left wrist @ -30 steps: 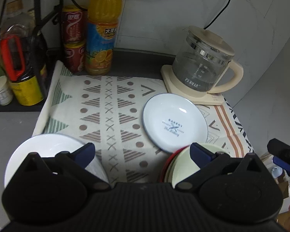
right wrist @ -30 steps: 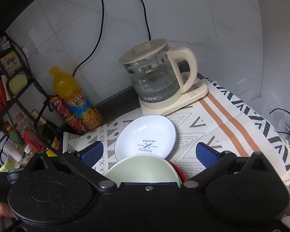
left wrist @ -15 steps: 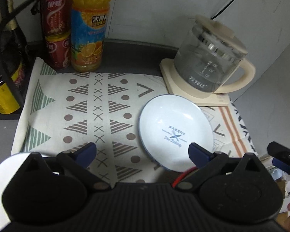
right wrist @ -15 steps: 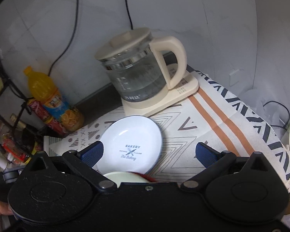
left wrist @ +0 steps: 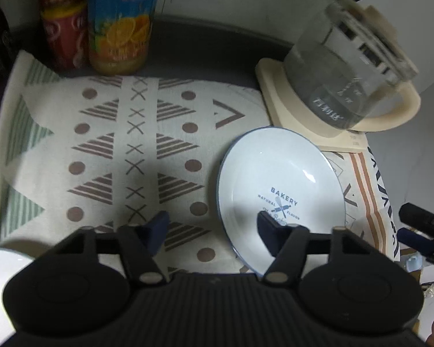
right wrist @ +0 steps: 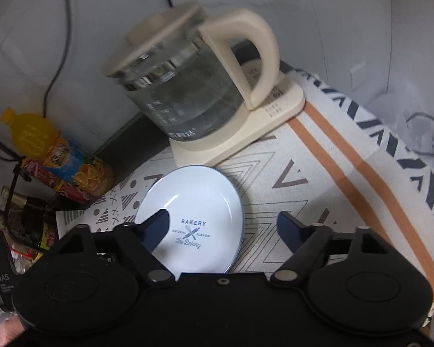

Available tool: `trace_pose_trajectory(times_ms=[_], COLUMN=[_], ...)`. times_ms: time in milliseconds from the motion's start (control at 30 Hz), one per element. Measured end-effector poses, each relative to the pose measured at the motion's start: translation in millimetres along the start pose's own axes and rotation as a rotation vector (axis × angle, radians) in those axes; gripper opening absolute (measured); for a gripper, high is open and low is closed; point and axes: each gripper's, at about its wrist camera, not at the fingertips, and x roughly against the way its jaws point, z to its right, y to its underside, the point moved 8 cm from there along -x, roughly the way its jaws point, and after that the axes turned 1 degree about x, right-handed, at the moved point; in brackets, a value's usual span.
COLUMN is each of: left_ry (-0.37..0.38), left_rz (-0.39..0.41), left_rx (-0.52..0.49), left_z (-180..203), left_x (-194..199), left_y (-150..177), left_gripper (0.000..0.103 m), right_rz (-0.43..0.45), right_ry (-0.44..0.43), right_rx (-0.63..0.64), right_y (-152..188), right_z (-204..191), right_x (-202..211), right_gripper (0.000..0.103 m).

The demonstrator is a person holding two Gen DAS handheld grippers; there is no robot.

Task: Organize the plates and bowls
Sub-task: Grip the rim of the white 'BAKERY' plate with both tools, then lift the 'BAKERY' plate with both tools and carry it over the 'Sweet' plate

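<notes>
- Bakery plate (left wrist: 280, 185) lay flat on the patterned cloth (left wrist: 130, 150) on the counter, just in front of the kettle base (left wrist: 292, 115).
- Sat between both tools: right-forward of the left tool (left wrist: 211, 228), left-forward of the right tool (right wrist: 224, 228).
- Round, so no long axis; looked about equally near.
- Both tools closing, nothing gripped, each with one pad over the plate.

Both wrist views steeply downward (close); shared plate (left wrist: 280, 185)
</notes>
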Motion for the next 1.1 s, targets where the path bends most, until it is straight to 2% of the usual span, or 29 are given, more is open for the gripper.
trace_pose_trajectory(times_ms=[300,400,533,733,833,867,933,1100], left_ry=[0.014,0.033,0.055,0.098,0.131,0.134,0.141,0.142], left_rz=[-0.063,-0.096,-0.105,-0.147,-0.167,-0.166,-0.165,-0.159], left_rx=[0.023,0.043,0.034,0.032,0.045,0.056,0.078,0.048], left_z=[-3.6,-6.5,-5.6,2.5,7.0,5.6,2.8,3.2], left_x=[-29.9,-39.2,-44.5,-52.4,-55.4,-56.1,-57.2,-54.2], left_y=[-11.5,-12.7,-17.1,-18.4,-15.9,-16.2,-16.5,-17.6], left_gripper=[0.051,0.042,0.038,0.021,0.020,0.019,0.015,0.015], right_rz=[-0.125,-0.171,-0.251,-0.317,-0.336,-0.340,-0.347,-0.355], right_ry=[0.008,-0.007,-0.026,-0.006,-0.001,0.001,0.000,-0.020], right_rx=[-0.064,-0.079,-0.122,-0.131,-0.140,-0.136,-0.114,-0.128], right_y=[-3.7,-3.3,1.2,10.1,13.2,13.9,12.7,10.5], right_z=[11.6,10.9,15.9,19.4,20.0,19.8,15.7,16.6], right_x=[-43.5,-57.7,-76.9,-93.3,-99.8,-101.7,-104.0,-107.0], right_gripper=[0.061,0.049,0.040,0.034,0.032,0.027,0.025,0.024])
